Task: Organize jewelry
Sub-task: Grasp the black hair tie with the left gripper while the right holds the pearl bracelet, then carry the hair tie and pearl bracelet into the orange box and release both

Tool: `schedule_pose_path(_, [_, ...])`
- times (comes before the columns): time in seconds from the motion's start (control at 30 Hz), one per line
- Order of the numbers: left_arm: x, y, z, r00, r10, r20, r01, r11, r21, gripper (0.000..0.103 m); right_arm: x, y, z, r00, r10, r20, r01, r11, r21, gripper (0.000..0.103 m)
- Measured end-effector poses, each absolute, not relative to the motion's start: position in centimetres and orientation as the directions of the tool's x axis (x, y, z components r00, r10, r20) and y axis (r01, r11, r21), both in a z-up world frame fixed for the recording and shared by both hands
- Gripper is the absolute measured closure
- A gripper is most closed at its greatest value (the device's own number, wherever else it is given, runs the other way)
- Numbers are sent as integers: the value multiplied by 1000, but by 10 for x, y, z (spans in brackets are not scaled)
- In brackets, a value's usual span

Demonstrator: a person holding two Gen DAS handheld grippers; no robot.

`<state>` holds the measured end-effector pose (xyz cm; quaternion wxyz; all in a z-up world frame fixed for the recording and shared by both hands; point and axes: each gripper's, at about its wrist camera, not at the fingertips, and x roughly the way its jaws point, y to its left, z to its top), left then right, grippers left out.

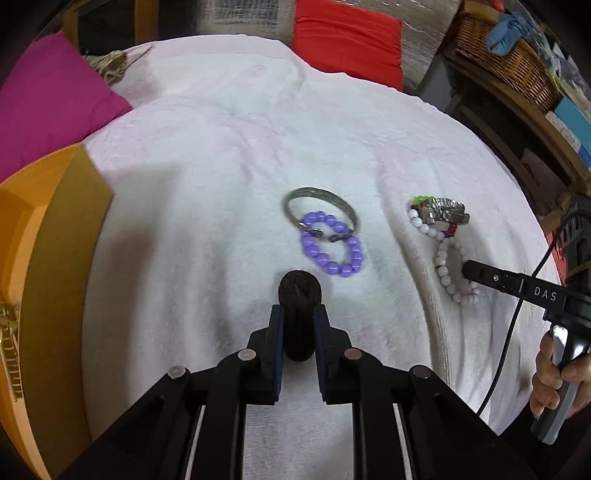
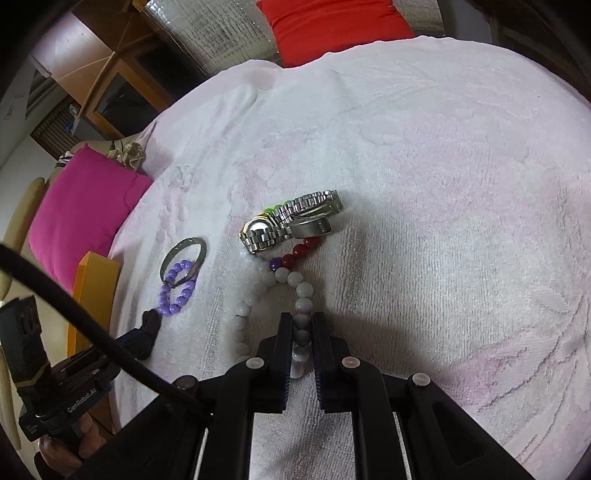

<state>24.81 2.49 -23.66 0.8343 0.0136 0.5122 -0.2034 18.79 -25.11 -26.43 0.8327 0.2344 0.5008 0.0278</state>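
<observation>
- The left tool [image 1: 299, 325] pinches a dark brown bracelet [image 1: 300, 302] between its blue-padded fingers [image 1: 277, 332]; the bracelet stands on edge in the grip, its upper loop poking out past the fingertips, above the white towel [image 1: 221, 166].
- The right tool [image 2: 300, 332] is pressed together on a strand of the white bead bracelet [image 2: 303, 291]; a few beads sit squeezed between its fingers [image 2: 285, 343], and the rest of the strand lies on the towel in front of it.
- That white strand runs up to a few red beads [image 2: 303, 247] and one purple bead, which touch a silver metal watch [image 2: 288, 221] lying on its side; something bright green shows just behind the watch.
- A purple bead bracelet [image 1: 332, 245] lies flat on the towel in front of the left tool, near the brown bracelet but apart from it.
- A grey metal bangle [image 1: 319, 210] rests partly over the purple bracelet, its open ends lying inside the ring of beads.
- An orange box [image 1: 55, 240] sits at the left edge of the towel, well apart from the jewelry.
- A pink cushion [image 1: 48, 107] and a red cushion [image 1: 347, 33] lie beyond the towel.
- A hand [image 1: 554, 376] grips the right tool's handle.
</observation>
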Motion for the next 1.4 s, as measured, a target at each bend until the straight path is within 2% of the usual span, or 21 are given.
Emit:
schedule_pose_path(0.23, [251,17,-241,383,-312,-870,365,916,-168,86,187,-240,-257,531,277,-801,131,907,400,92])
schedule_pose_path(0.3, [252,15,-243,377,-314,-872,365,915,-171,82,187,-239,-255,543,286,-790,119,905,409,92])
schedule_pose_path(0.37, [252,15,-243,386,-311,-869,361,917,-168,82,186,-237,-250,563,299,-770,97,902,420,92])
schedule_pose_path(0.47, [252,16,-241,412,-302,-860,348,924,-158,89,183,-234,-239,603,303,-738,60,905,421,92])
schedule_pose_path(0.53, [252,17,-238,427,-304,-851,335,928,-164,90,181,-232,-233,623,306,-720,41,906,420,92])
schedule_pose_path(1.0, [231,37,-199,558,-329,-762,298,936,-186,91,161,-209,-199,745,332,-579,-107,916,387,92])
schedule_pose_path(1.2, [215,52,-182,629,-298,-718,253,952,-173,91,152,-184,-196,755,333,-564,-177,933,313,92])
schedule_pose_path(1.4, [210,94,-162,719,-213,-661,133,976,-170,91,149,-158,-186,753,352,-556,-220,931,292,92])
